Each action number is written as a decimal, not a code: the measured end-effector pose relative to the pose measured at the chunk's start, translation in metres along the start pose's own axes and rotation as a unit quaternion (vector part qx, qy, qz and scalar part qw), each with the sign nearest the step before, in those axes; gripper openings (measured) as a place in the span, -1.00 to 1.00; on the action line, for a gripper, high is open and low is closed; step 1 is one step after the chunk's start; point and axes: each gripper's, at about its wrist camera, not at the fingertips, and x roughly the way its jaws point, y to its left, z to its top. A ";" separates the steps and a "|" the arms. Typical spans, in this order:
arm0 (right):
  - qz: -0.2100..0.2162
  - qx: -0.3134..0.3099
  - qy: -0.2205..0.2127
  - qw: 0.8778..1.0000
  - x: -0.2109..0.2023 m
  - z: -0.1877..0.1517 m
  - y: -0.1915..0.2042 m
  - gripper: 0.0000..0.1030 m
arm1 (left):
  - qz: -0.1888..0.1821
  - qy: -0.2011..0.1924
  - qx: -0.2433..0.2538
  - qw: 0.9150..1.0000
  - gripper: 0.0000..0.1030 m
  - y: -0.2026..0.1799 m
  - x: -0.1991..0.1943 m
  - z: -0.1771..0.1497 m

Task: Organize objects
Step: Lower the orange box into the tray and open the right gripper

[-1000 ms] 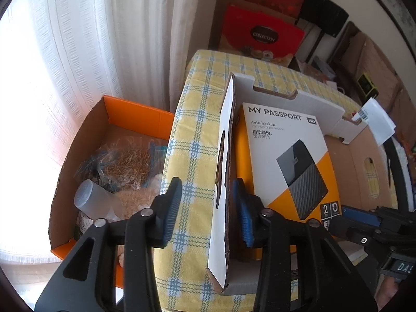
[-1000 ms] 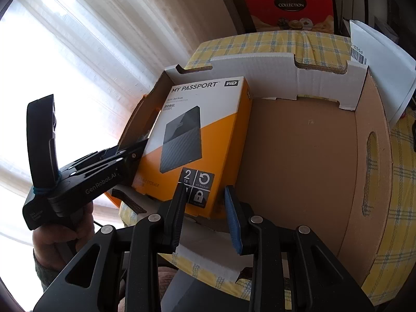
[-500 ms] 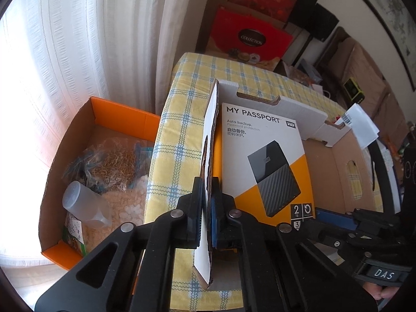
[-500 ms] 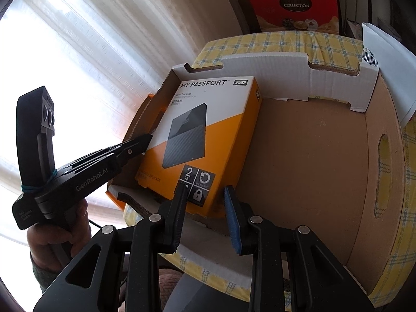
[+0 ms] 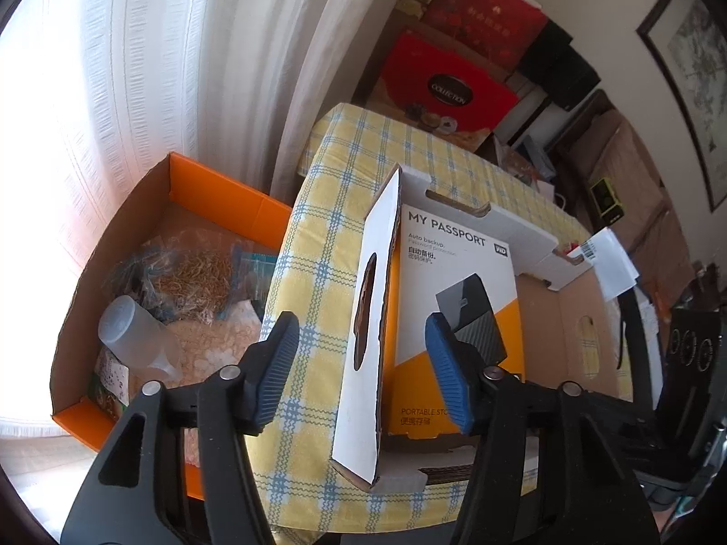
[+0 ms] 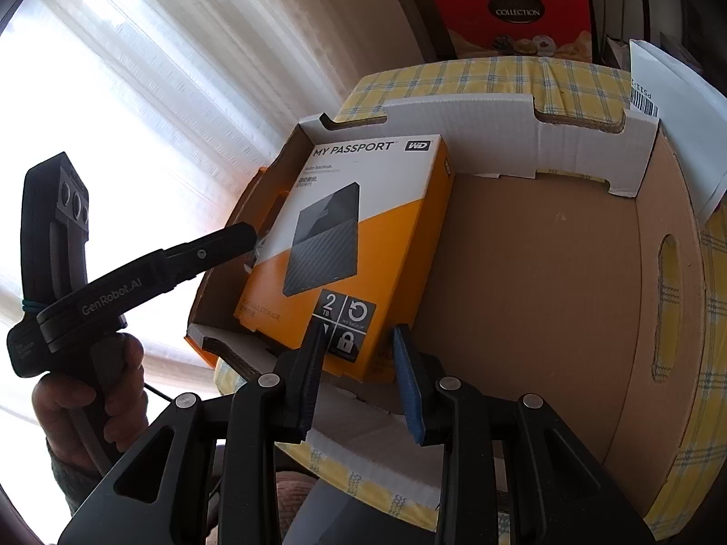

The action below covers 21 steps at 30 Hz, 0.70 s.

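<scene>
Table under yellow-and-blue check cloth, filling centre of both views. On it, shallow cardboard tray w/ white outer walls, brown inside, oval handle cut-outs in the side walls. Left of table, lower down, orange carton open at top, holding a bag of straw-like stuff, a clear plastic bottle on its side, other packets too jumbled to name. Behind table, red gift box marked COLLECTION, propped up; dark boxes stacked beyond. White curtain bright w/ daylight on left.

Inside tray, orange-and-white hard-drive box, MY PASSPORT print facing up, lying against tray's left wall, far end near the back wall. Rest of tray floor bare cardboard. White label w/ barcode sticking up at far right corner.

Left gripper straddling tray's left wall: one blue pad outside over the cloth, other inside over the drive box, wall standing in the gap, neither pad touching it. Jaws opening, about half spread, nothing clamped. In right view, same tool seen side-on, gripped by a hand w/ dark sleeve cuff.

Right gripper at near corner of drive box, jaws partly apart, box corner between them. Left pad looks against the box edge; right pad close to its side, contact unclear. Can't tell if actually pinched.
</scene>
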 end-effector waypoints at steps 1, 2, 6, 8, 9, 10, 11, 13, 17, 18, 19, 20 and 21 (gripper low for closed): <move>0.002 -0.001 0.000 1.000 0.000 0.000 0.000 -0.38 | 0.002 -0.001 0.008 1.000 0.06 -0.002 -0.001 0.000; 0.003 -0.002 0.001 1.000 0.001 0.000 0.000 -0.38 | 0.006 0.001 0.017 1.000 0.06 -0.006 0.000 0.001; 0.003 -0.011 0.001 1.000 0.003 -0.001 0.005 -0.39 | 0.012 0.017 0.043 0.999 -0.24 -0.016 0.008 -0.001; 0.003 -0.015 0.002 1.000 0.004 -0.002 0.007 -0.39 | 0.011 0.025 0.050 0.998 -0.45 -0.020 0.013 -0.003; 0.001 -0.018 0.001 1.000 0.004 -0.002 0.008 -0.39 | 0.007 0.025 0.052 0.998 -0.47 -0.022 0.014 -0.004; 0.000 -0.021 0.000 1.000 0.004 -0.003 0.009 -0.39 | 0.008 0.024 0.054 0.998 -0.47 -0.024 0.014 -0.005; 0.000 -0.021 -0.001 1.000 0.004 -0.003 0.009 -0.38 | 0.012 0.023 0.057 0.998 -0.47 -0.025 0.014 -0.005; 0.002 -0.019 -0.001 1.000 0.004 -0.004 0.009 -0.38 | 0.012 0.023 0.057 0.998 -0.47 -0.026 0.013 -0.005; 0.014 -0.010 0.004 1.000 0.001 -0.007 0.003 -0.37 | 0.010 0.023 0.053 0.998 -0.52 -0.023 0.013 -0.004; 0.013 -0.009 0.004 1.000 -0.001 -0.008 0.002 -0.36 | 0.012 0.023 0.054 0.998 -0.53 -0.024 0.013 -0.004; 0.011 -0.011 0.001 1.000 -0.005 -0.008 0.001 -0.35 | 0.015 0.022 0.056 0.998 -0.56 -0.024 0.013 -0.004; 0.009 -0.014 -0.003 1.000 -0.010 -0.008 -0.001 -0.31 | 0.018 0.021 0.057 0.998 -0.58 -0.024 0.012 -0.004; 0.006 -0.018 -0.007 1.000 -0.015 -0.008 -0.001 -0.30 | 0.020 0.020 0.059 0.998 -0.59 -0.025 0.012 -0.003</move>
